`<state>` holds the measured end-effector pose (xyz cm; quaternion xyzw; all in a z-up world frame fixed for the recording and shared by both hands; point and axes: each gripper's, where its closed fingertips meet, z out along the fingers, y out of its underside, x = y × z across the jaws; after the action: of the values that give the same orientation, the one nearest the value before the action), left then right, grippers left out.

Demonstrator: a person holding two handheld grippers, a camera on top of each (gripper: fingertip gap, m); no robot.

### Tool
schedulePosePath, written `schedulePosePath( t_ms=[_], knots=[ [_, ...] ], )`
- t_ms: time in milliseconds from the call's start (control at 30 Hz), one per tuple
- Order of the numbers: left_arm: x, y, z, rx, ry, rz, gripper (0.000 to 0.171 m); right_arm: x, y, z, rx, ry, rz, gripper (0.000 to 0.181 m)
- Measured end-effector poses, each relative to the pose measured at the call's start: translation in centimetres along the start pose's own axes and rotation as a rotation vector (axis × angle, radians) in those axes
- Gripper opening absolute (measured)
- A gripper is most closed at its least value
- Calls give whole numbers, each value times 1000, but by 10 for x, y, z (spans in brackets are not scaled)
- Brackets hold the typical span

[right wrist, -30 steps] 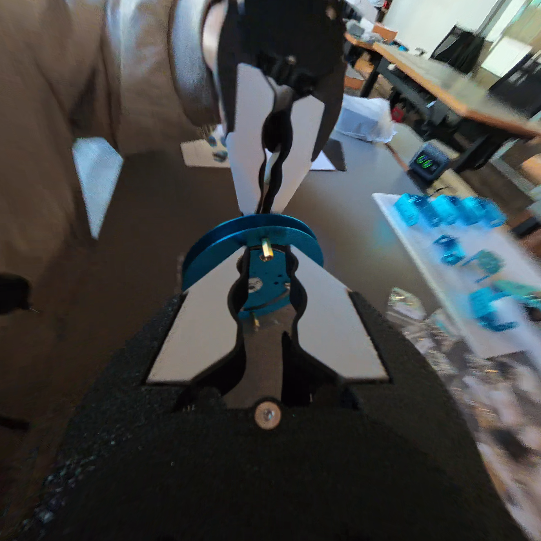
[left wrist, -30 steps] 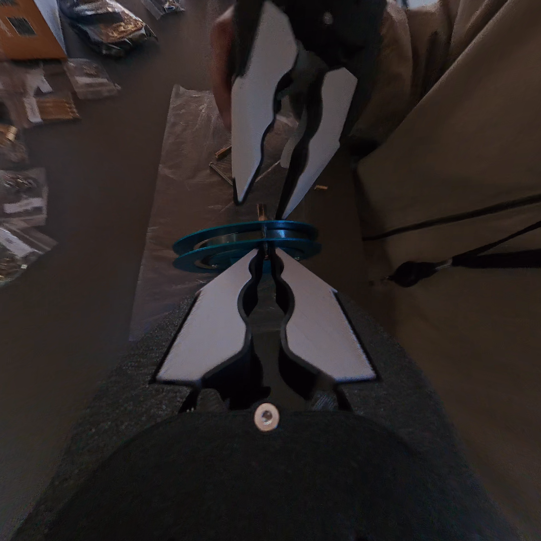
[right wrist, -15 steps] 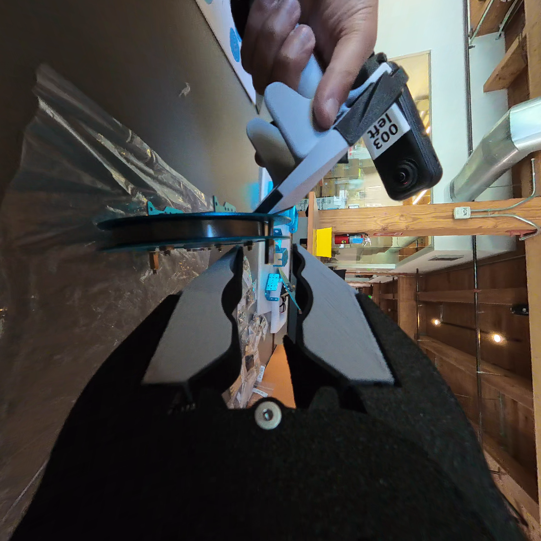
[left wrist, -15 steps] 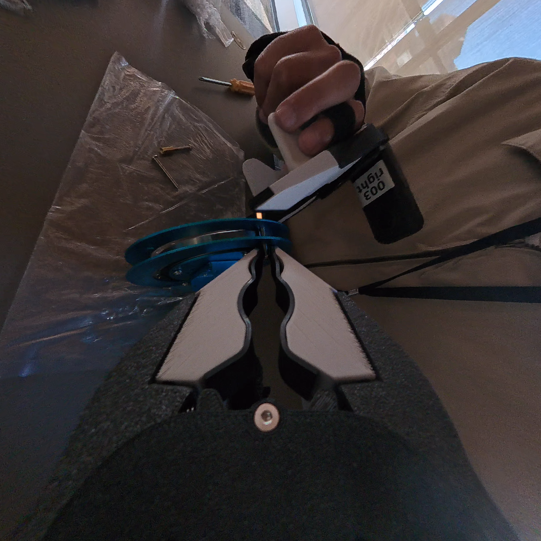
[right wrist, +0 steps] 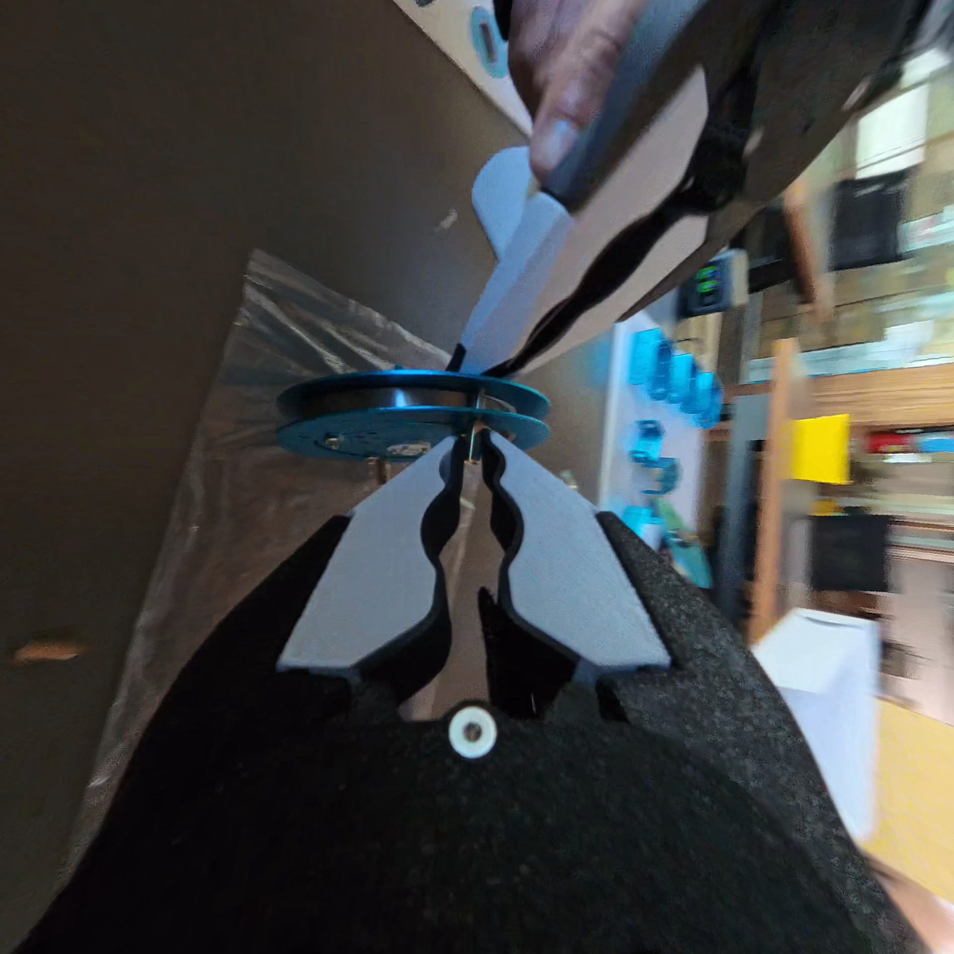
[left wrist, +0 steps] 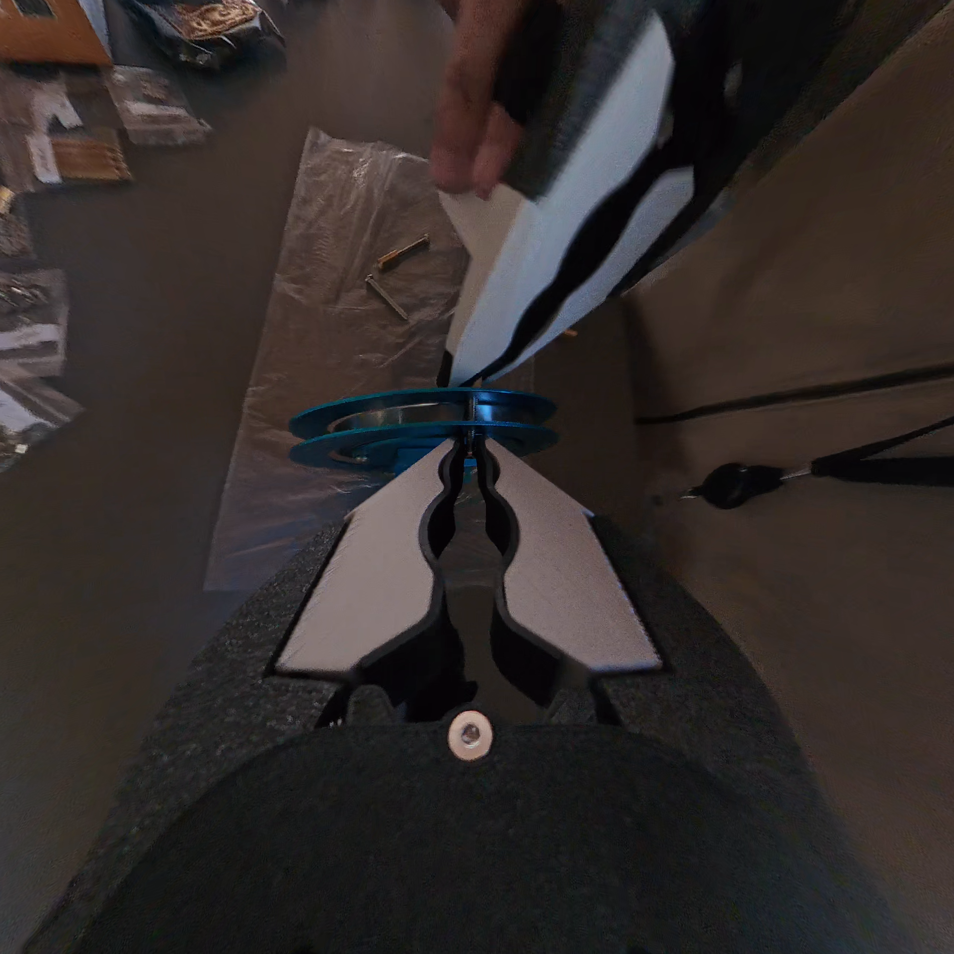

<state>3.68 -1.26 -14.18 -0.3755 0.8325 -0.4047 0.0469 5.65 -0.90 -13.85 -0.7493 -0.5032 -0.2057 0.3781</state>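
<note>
The left gripper was nearly closed, its white fingers pinched onto a thin post at the near rim of a blue two-disc wheel assembly. The assembly was held in the air over a clear plastic sheet on the dark table, its discs lying flat and stacked, with a metal ring between them.

The right gripper was narrowed on a small brass standoff that stuck out from the lower disc on its own near side. From each wrist view the other gripper came in from the far right, its tips touching the top disc at the opposite rim, so the assembly lay directly between the two tools, its flat faces crossways to both.

Two loose screws lay on the sheet beyond. Blue parts sat blurred on a white board at far right.
</note>
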Motion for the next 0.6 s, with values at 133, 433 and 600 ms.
schedulePosePath(
  t_ms=[133, 433, 600],
  knots=[
    [1, 2, 4, -73, -155, 176, 2, -5, -1, -3, 34, -333, 240, 4],
    [-18, -4, 1, -208, -617, 607, 2, -7, -1, -7, 81, -1146, 1027, 3],
    [-24, -6, -1, -273, -793, 762, 2, -10, -5, -11, 40, -1426, 1416, 4]
  ],
)
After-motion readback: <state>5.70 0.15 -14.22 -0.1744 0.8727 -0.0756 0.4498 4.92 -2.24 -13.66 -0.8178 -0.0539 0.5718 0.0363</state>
